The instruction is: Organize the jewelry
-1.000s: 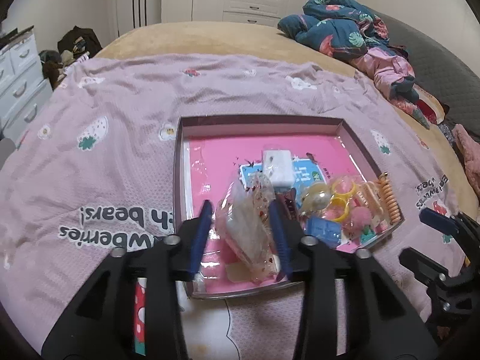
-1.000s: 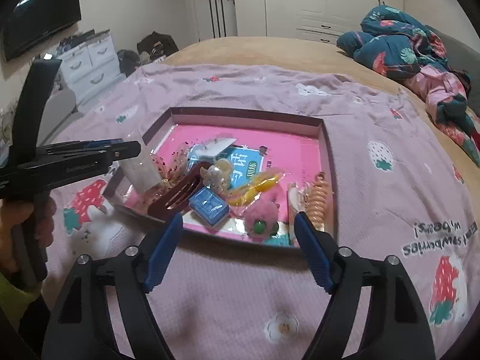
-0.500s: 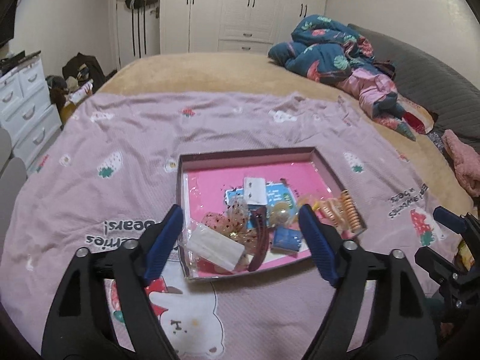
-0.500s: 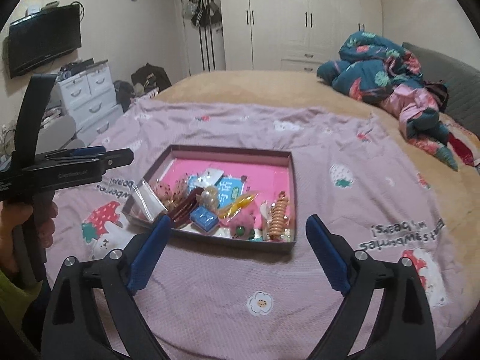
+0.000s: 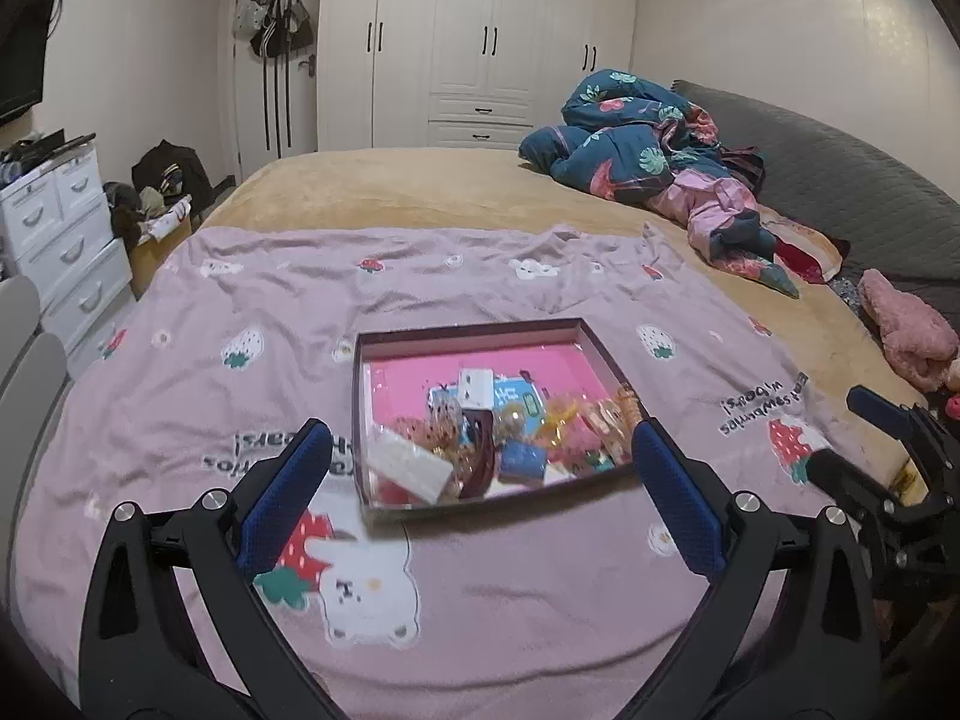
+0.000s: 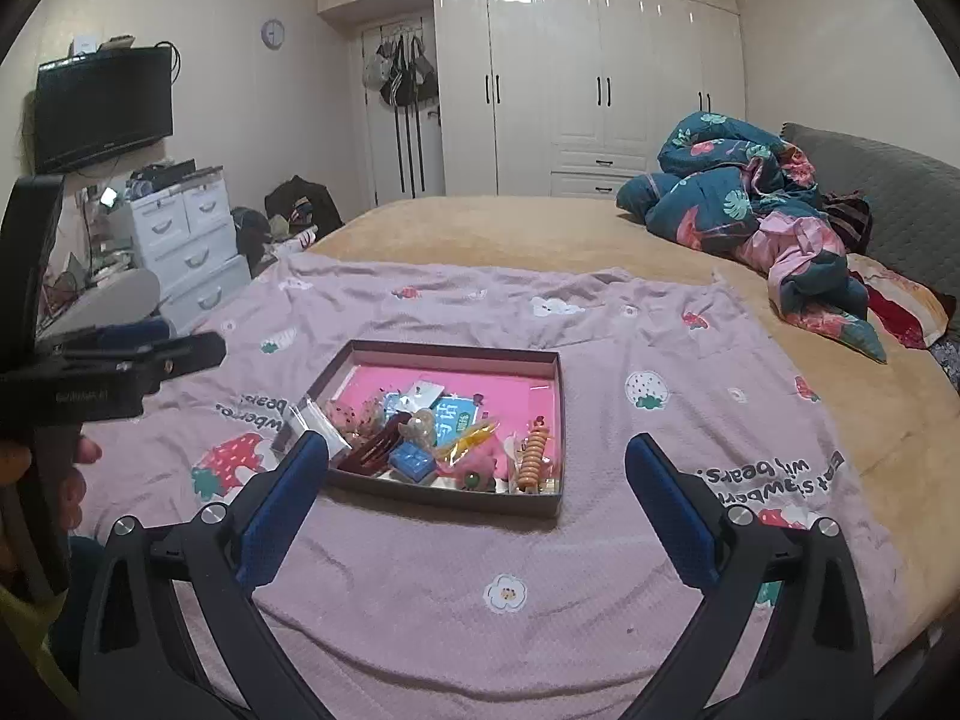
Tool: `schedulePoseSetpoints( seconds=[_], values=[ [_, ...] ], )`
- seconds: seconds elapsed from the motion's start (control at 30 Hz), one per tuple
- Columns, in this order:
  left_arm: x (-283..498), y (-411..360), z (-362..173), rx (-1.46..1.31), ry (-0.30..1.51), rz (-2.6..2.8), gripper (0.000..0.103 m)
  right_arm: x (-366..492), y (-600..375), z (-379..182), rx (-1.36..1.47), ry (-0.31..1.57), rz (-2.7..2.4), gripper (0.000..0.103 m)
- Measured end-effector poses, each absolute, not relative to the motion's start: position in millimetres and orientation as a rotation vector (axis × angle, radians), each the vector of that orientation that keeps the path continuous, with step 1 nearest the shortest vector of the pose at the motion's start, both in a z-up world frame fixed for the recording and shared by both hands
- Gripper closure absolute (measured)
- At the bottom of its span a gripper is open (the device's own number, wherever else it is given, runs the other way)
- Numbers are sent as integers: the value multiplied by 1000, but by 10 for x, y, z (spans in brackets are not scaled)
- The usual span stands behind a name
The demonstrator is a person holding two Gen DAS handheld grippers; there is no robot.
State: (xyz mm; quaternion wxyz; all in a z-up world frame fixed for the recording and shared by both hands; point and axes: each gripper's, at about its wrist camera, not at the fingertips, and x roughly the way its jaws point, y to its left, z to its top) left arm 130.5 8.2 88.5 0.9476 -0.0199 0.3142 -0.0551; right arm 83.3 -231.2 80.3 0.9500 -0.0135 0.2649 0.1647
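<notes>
I see the shallow box (image 6: 543, 507) with its pink lining lying on the pink strawberry-print blanket (image 6: 600, 324) spread over the bed (image 6: 510, 228). The jewelry and hair pieces are heaped toward its near edge: a clear plastic packet (image 5: 408, 463) at the near left corner, a dark red hair comb (image 6: 375, 450) beside it, a small blue box (image 6: 412, 461), a yellow piece (image 6: 471, 437), a pink fluffy ball (image 6: 480, 462) and an orange spiral hair tie (image 6: 533, 456) along the right wall. A white card (image 5: 475, 387) lies further back on a blue printed sheet (image 6: 456, 414).

My left hand-held gripper (image 5: 480, 468) hangs above the blanket short of the box, its jaws opening and spread wide, with nothing between them. My right hand-held gripper (image 6: 477, 465) is likewise back from the box, jaws opening wide and holding nothing; the box's near edge shows through the gap in both views.

In the right wrist view, the left tool juts in from the left edge, a hand (image 6: 36, 474) wrapped around its grip. Beyond the blanket lie a crumpled teal floral quilt (image 6: 732, 186) by a grey headboard (image 6: 888, 180), white wardrobes (image 6: 600, 78), a white drawer unit (image 6: 186, 240) and a wall-mounted television (image 6: 102, 105).
</notes>
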Motion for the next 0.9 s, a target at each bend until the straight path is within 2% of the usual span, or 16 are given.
schedulePoseSetpoints(
  seconds=[0.4,0.9],
  values=[
    [779,51,682,-42,655,-95,9,457,-2459,734,-3,524,337,4],
    [513,65,256,-48,684,-69,9,239,-2342,351,-30,557,332,4]
  ],
)
